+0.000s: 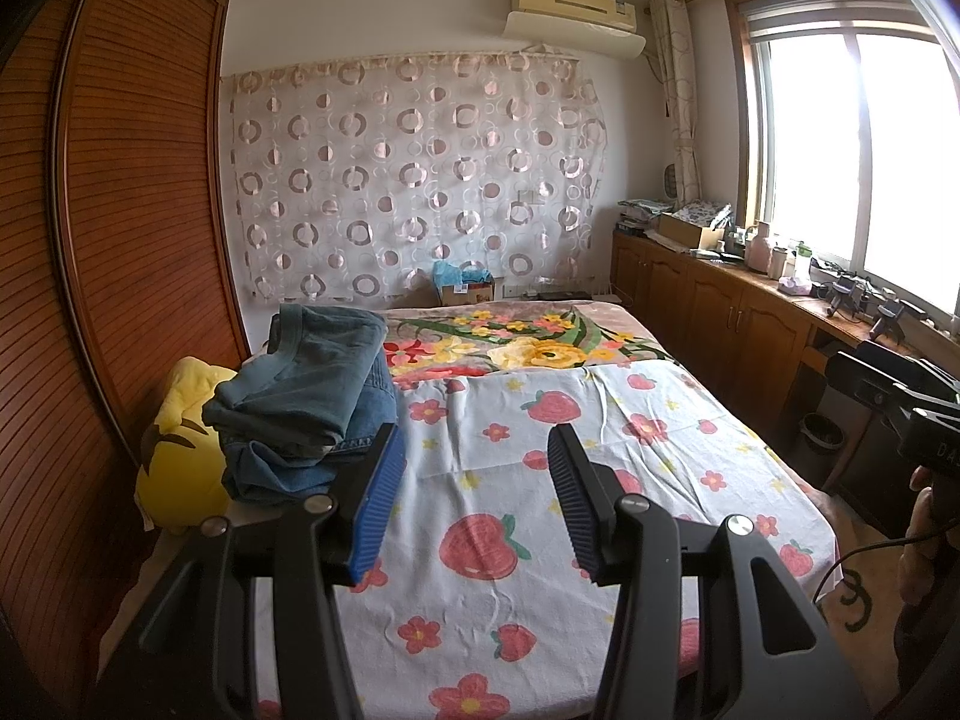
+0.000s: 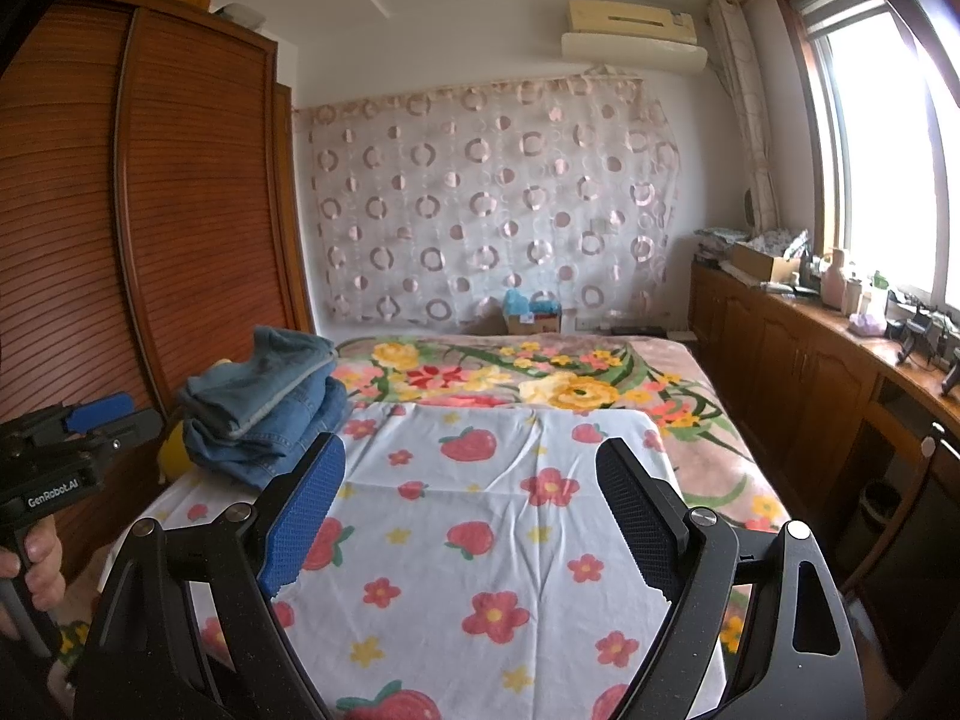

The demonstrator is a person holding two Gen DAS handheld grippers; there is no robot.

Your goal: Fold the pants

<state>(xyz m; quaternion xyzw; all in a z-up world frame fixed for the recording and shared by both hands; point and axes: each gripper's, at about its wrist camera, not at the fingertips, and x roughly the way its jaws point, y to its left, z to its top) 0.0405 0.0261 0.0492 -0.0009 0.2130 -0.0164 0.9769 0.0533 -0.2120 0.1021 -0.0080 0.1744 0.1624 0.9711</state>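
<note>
A stack of folded blue denim pants (image 1: 306, 396) lies at the left edge of the bed, on the strawberry-print sheet (image 1: 540, 480); it also shows in the right wrist view (image 2: 264, 414). My left gripper (image 1: 474, 438) is open and empty, held above the sheet just right of the stack. My right gripper (image 2: 471, 450) is open and empty above the middle of the sheet (image 2: 480, 540). The left gripper's body (image 2: 66, 450) shows at the left of the right wrist view, and the right gripper's body (image 1: 900, 396) at the right of the left wrist view.
A yellow plush (image 1: 174, 456) lies beside the stack against the wooden wardrobe (image 1: 120, 240). A floral blanket (image 1: 540, 342) covers the far half of the bed. Wooden cabinets (image 1: 720, 300) with clutter run under the window on the right.
</note>
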